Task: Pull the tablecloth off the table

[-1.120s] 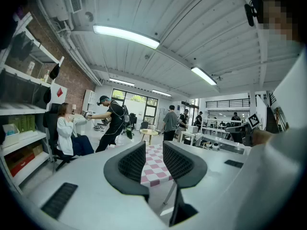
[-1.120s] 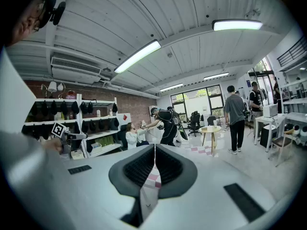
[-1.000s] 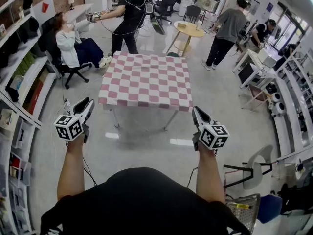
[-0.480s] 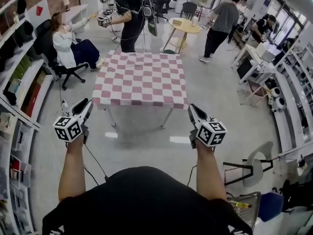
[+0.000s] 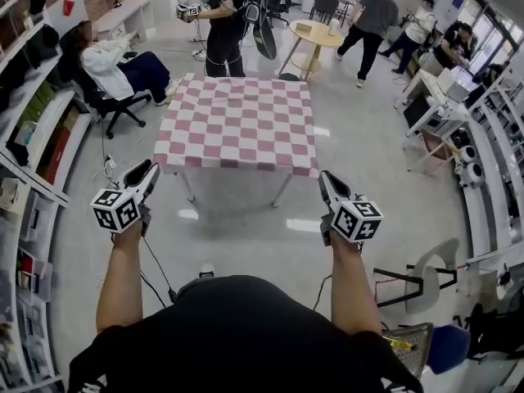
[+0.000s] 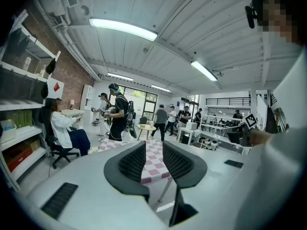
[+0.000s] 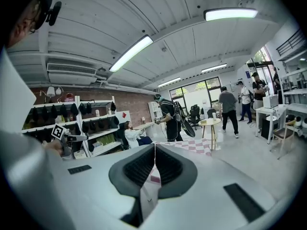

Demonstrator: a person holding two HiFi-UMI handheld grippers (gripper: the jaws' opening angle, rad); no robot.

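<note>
Shelves (image 5: 41, 137) hold things too small to name. The tablecloth (image 5: 236, 125) hides the top of the table (image 5: 283, 191). The left gripper (image 5: 150, 168) is spread a little and empty; the right gripper (image 5: 325, 177) is pressed together.

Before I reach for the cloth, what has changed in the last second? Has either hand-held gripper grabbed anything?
The checked tablecloth looks slightly larger, so you have stepped a little closer. The person in grey has walked further off. Nothing grabbed or released: the left hand-held gripper stays partly open, the right hand-held gripper shut, both empty and short of the cloth.
</note>
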